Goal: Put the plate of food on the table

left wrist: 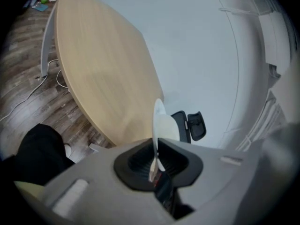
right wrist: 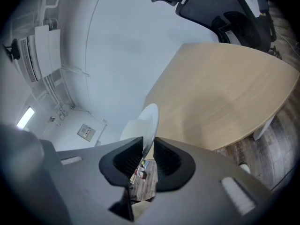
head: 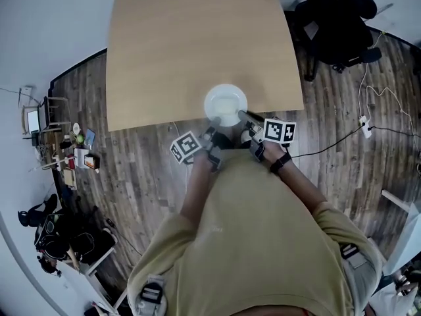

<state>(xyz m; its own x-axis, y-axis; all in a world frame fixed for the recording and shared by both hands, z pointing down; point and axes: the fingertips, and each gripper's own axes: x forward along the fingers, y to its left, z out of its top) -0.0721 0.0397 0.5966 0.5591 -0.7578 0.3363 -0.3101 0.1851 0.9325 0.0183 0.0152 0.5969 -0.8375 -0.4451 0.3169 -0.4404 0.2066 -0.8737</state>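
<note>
Two grippers carry one load: we hold a white plate [head: 225,104] between them, one on each side of its rim. Our left gripper [head: 212,133] has its jaws closed tight on the rim. Its own view shows the plate edge-on, pinched between the dark pads [left wrist: 138,161], with the rounded underside swelling to the right of the jaws. Our right gripper [head: 247,118] also clamps the rim, its jaws a little wider apart and a pad against each face of the plate. The plate juts forward from both sets of jaws and lies over the near edge of the table [head: 197,45], just ahead of the fingertips. Whether it touches the tabletop we cannot tell, and what lies on it is too pale to make out. The light wooden top spreads away ahead of both grippers, to the left of the left jaws and to the right of the right jaws. Well ahead and to the right of the right gripper, past the table's far corner, stands a black chair [head: 335,25]. Under and behind the grippers runs dark plank floor [head: 145,170]. Our forearms and tan shirt [head: 256,242] lie just behind the marker cubes [head: 279,131].
</note>
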